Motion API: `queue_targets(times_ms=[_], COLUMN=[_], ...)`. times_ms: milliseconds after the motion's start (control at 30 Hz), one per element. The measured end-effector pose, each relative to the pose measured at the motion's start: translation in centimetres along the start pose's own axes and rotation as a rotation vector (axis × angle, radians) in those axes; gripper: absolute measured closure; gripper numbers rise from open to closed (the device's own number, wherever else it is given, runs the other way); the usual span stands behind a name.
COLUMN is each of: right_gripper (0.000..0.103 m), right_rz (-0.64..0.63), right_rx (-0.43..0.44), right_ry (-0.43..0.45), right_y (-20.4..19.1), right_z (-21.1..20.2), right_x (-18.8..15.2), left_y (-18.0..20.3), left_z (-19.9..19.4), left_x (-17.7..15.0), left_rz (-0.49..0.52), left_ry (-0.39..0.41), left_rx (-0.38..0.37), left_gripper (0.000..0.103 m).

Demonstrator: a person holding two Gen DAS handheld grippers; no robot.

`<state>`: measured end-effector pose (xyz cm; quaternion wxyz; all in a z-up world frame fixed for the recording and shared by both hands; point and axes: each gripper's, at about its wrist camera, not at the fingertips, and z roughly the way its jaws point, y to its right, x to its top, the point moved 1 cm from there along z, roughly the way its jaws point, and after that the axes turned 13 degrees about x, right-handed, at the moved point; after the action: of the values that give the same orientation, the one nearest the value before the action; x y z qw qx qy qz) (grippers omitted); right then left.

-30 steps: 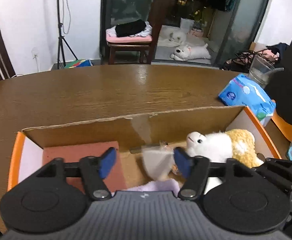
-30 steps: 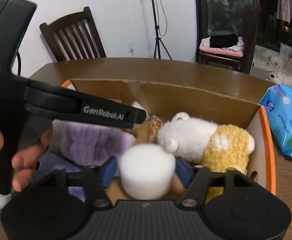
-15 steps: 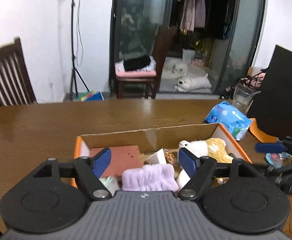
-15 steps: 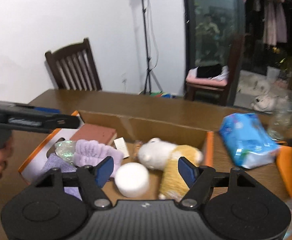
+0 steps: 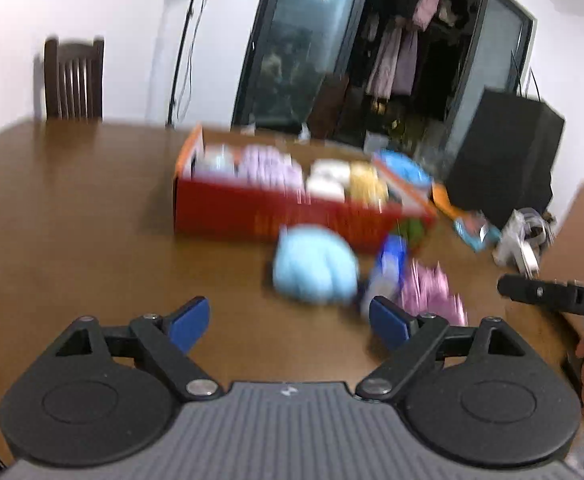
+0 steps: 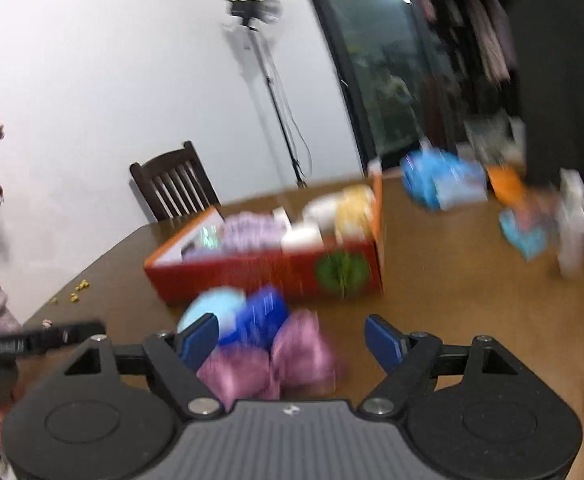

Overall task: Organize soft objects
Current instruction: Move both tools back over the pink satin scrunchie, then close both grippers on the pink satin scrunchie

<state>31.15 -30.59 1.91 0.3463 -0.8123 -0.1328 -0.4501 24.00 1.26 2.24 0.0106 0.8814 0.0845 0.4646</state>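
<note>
Both pictures are blurry. The left gripper (image 5: 288, 322) is over the brown table (image 5: 72, 216), and its two blue pads are far apart with nothing between them; its jaws have just been opening wider. Just past its tips lies a soft light blue thing (image 5: 313, 264), a bit to the right of the middle. Next to that, close to the right pad, is a small blue and white pack (image 5: 387, 270), and a fuzzy pink thing (image 5: 431, 292) lies just behind that pad. Farther ahead sits the red box (image 5: 276, 212), and inside it you can see a purple soft thing (image 5: 270, 168), a white soft toy (image 5: 327, 180) and a yellow soft toy (image 5: 365, 182). The right gripper (image 6: 292, 340) also has its pads far apart, not pressing on anything, and its jaws have just been opening too. The pink thing (image 6: 276, 360) lies low between its two pads, nearer the left one, but I cannot tell if it touches that pad. The blue pack (image 6: 262, 314) and the light blue thing (image 6: 216, 304) lie just beyond the left pad. The red box (image 6: 260, 272) is farther ahead of this gripper, and a blue packet (image 6: 439, 180) lies on the table past the box, to the right
</note>
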Motion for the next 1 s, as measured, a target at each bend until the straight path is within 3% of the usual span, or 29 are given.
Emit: queue_targets(times_ms=[133,200,333,467,567,667,733,800,1000], right_gripper=[0.023,0.023,0.026,0.037,0.038,0.046,0.063,0.072,0.076], right_rz=[0.026,0.006,0.009,0.020,0.010,-0.003,-0.007,-0.004,0.069], right_rx=[-0.037,-0.071,-0.059,-0.063,-0.049,-0.023,-0.015,-0.020,0.034], right_ry=[-0.025,-0.006,0.029,0.011,-0.001,-0.039,-0.083,-0.118,-0.088], right_y=[0.4,0.4,0.9,1.9,2.2,2.4,2.6,2.7,1.5], right_z=[-0.8,-0.9,-0.1,3.8,5.7,7.8,9.0,9.3,4.7], right_x=[-2.1,-1.9,-1.1,0.3,1.3,1.7,1.2,0.3,-2.7], left_y=[0.1,0.7,4.0,8.8,10.2,9.9,9.3,8.5,6.9], left_z=[0.2,0.2,2.3,5.7,7.1,7.6,7.6,7.1,6.2], left_x=[-0.4,0.2,1.6,1.7,0.3,-1.3,-1.9,-2.2,-1.4], left_rz=[0.027,0.010,-0.049,-0.012,0.048,0.054,0.053,0.059,0.019], left_ry=[-0.019,0.000,-0.016,-0.075,-0.097,-0.126,-0.133,-0.134,-0.133], left_rx=[0.028,-0.022,-0.172,-0.175,-0.146,-0.171,-0.183,-0.198,-0.252], left_gripper=[0.014,0.014,0.015,0.019,0.031,0.042,0.056,0.062,0.060])
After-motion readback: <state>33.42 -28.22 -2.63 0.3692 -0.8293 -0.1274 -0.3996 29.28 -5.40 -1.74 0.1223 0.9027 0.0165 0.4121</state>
